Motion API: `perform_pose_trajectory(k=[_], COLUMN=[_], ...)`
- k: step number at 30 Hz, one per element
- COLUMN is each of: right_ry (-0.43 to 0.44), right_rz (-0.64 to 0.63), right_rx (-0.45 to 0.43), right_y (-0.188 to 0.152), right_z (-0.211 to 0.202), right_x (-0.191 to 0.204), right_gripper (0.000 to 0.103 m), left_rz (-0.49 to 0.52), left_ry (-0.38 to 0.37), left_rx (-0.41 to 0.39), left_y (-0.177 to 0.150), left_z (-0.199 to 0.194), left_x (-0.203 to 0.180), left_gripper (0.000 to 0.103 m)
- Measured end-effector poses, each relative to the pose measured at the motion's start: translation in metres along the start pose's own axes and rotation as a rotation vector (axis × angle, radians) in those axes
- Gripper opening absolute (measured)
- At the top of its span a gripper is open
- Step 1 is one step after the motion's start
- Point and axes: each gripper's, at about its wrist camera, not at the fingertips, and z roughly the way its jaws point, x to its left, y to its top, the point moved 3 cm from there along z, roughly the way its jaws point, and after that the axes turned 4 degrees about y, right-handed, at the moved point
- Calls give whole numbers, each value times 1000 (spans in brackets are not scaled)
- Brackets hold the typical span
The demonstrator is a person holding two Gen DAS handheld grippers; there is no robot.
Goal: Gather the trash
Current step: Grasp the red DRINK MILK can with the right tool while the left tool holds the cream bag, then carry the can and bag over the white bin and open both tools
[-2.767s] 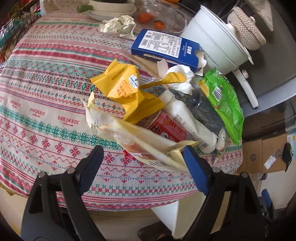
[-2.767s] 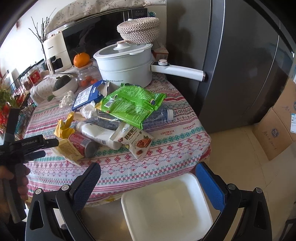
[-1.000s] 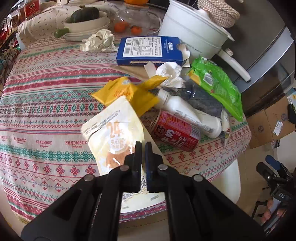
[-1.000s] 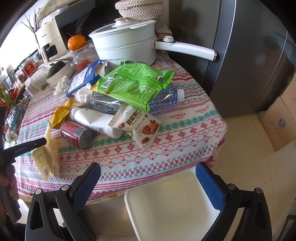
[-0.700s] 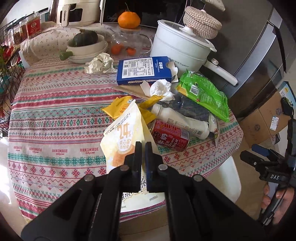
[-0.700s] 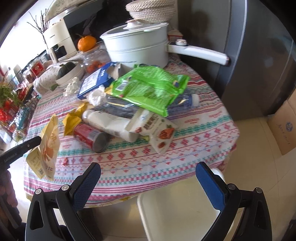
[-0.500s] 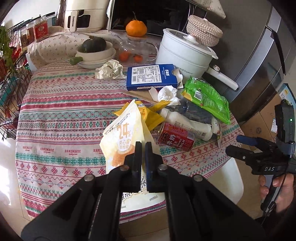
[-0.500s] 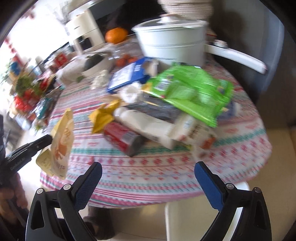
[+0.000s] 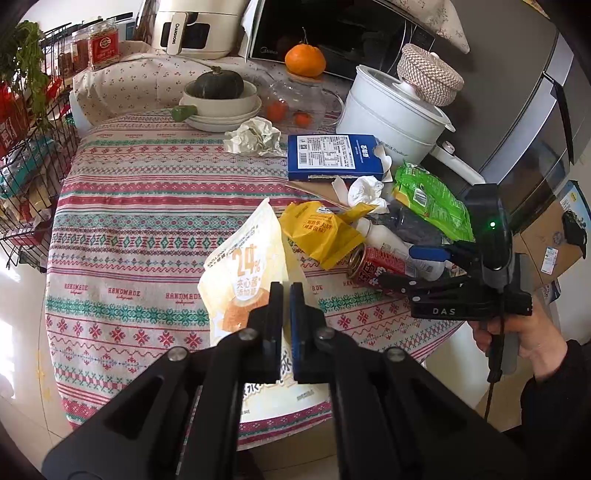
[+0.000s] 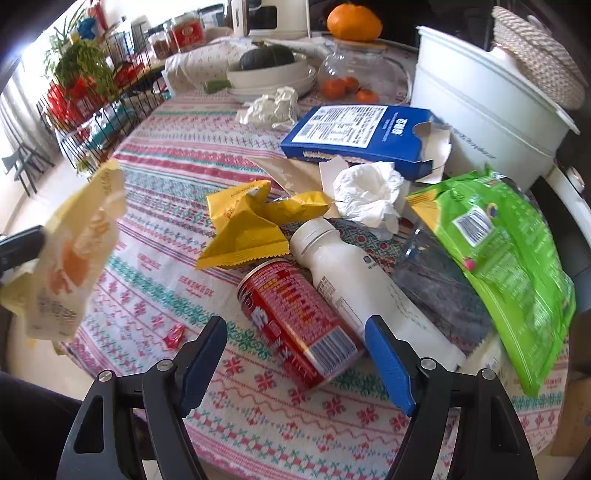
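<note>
The left gripper (image 9: 286, 295) points steeply down at the table, its jaws pressed together on the lower part of a cream snack bag (image 9: 248, 273), which stands up from the pinch above the striped tablecloth (image 9: 147, 221). Seen from the right wrist, that bag (image 10: 74, 258) hangs blurred at the far left, off the near edge of the table. The right gripper (image 10: 295, 354), held in a hand (image 9: 517, 339) with a dark sleeve behind it, tilts steeply down over the litter; its jaws have just been closing but are spread on either side of a red can (image 10: 295, 317) lying on its side, the pads not pressing on it. Just right of the can lies a white bottle (image 10: 362, 280), and beyond both a crumpled yellow wrapper (image 10: 243, 229). Further right a green bag (image 10: 498, 258) lies over a dark plastic bag (image 10: 436, 288). Ahead of the jaws sit a wad of white tissue (image 10: 369, 195), a torn blue box (image 10: 362, 133) and a ball of crumpled paper (image 10: 273, 105). At the far side, a white bowl (image 10: 269, 75) on stacked plates holds a dark green squash (image 10: 267, 55), a glass jar (image 10: 354, 74) holds small oranges with a large orange (image 10: 354, 22) on its lid, and a white pot (image 10: 487, 110) carries a woven basket (image 10: 535, 55) on its lid.
</note>
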Motion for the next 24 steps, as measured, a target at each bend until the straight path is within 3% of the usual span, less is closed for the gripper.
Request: perform_pose_trajectory(k=[6,8,9,16,24], right_ry=[-29,-50,-56,-28,-27], right_rz=[-47,-59,-58,33,120], right_rx=[47,81,100,53,-10], right_y=[-6,-13,-16,-22,-34], right_z=[27,36,40,30,-32], right_x=[13,17,18,13,8], right_gripper=[75,67,54,53,53], left_rz=[-5,-6,-5,-8,57], left_ry=[-2,-4,-4,-7,-45], left_rx=[7,9,8,-6,-39], left_y=[-2,-3,-3,-2,-5], left_z=[0,1,0,-3,-13], left_x=[6,7,7,4,-29], left_gripper=[4,4,4,4,4])
